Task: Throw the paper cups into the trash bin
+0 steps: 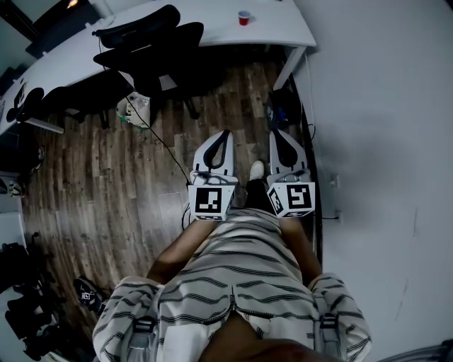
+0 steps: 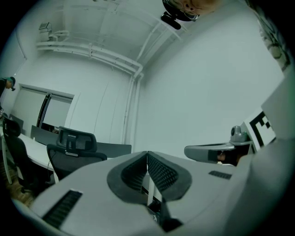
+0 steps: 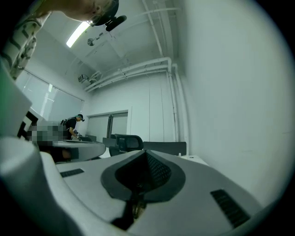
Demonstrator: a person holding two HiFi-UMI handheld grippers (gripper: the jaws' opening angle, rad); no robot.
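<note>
The left gripper [image 1: 224,133] is pointing level over the wooden floor [image 1: 106,184], its jaws lying pressed together with nothing between them. The right gripper [image 1: 278,133] is sitting just beside it on the right, jaws likewise together and empty. A red paper cup [image 1: 244,17] is standing on the far white desk [image 1: 212,25], right of the black office chairs [image 1: 152,49] and well apart from both grippers.

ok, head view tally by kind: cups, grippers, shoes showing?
red cup: 1
grippers: 2 (left gripper, right gripper)
white shoe: 1
total: 4
</note>
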